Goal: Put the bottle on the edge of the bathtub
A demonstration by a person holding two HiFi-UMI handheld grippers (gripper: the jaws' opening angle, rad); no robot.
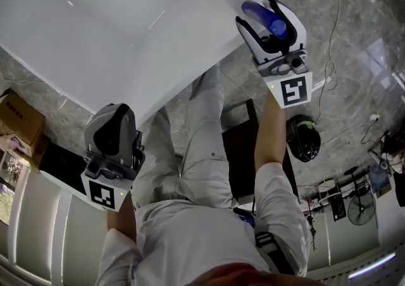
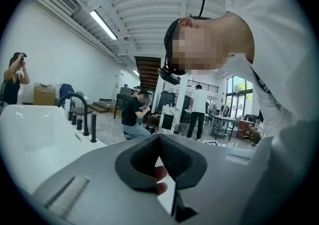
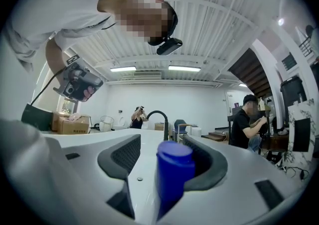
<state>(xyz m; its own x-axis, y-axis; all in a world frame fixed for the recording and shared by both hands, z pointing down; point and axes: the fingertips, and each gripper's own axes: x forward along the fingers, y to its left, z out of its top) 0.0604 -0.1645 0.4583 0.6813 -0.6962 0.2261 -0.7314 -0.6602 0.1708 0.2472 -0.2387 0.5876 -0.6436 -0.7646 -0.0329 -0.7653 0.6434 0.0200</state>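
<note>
A blue bottle [image 1: 273,25] stands at the white bathtub's [image 1: 126,25] edge, at the top right of the head view. My right gripper [image 1: 262,16] is around it. In the right gripper view the bottle [image 3: 174,174] rests against the right pad, with a clear gap to the left pad [image 3: 124,154]. That gripper [image 3: 162,142] is open. My left gripper [image 1: 117,111] hangs beside the tub's near edge at the lower left. Its pads meet at the tip, so this gripper [image 2: 159,137] is shut with nothing held.
A black faucet [image 3: 157,119] rises at the tub's far end, also seen as the faucet [image 2: 75,102] on the tub [image 2: 30,129]. Cardboard boxes [image 1: 19,120] sit at the left. A black helmet [image 1: 304,138], cables and a fan [image 1: 357,205] lie on the marble floor at the right. People stand behind.
</note>
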